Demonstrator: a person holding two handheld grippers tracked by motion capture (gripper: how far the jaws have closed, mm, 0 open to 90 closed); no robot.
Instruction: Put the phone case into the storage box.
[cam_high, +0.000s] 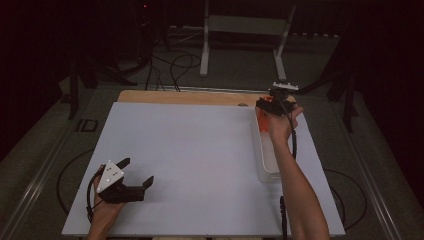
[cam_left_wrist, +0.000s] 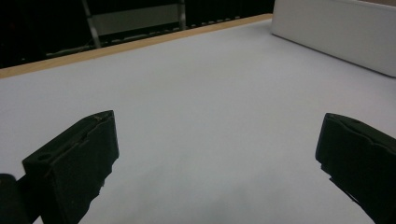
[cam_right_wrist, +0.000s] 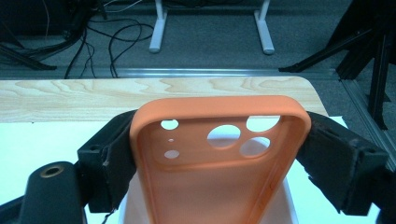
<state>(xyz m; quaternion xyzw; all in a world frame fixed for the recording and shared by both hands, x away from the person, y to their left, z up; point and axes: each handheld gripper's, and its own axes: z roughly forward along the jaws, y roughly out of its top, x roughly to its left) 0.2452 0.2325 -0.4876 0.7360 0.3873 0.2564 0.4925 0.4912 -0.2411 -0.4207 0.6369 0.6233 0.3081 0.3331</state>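
An orange phone case (cam_right_wrist: 219, 158) with camera cut-outs sits clamped between the two black jaws of my right gripper (cam_right_wrist: 219, 154); its open inside faces the camera. In the high view that right gripper (cam_high: 270, 107) is held over the far end of a long white tray (cam_high: 267, 165) at the table's right side, and the orange case (cam_high: 262, 122) shows just below the hand. My left gripper (cam_high: 136, 172) rests low over the white table (cam_high: 190, 150) near its front left, jaws wide apart with nothing between them. The left gripper (cam_left_wrist: 215, 154) looks across bare white surface.
A wooden strip (cam_high: 190, 96) runs along the table's far edge. Beyond it stand a white metal stand (cam_high: 245, 30) and loose cables (cam_high: 175, 65) on the floor. The white tray's side (cam_left_wrist: 336, 32) lies ahead and to the right in the left gripper view.
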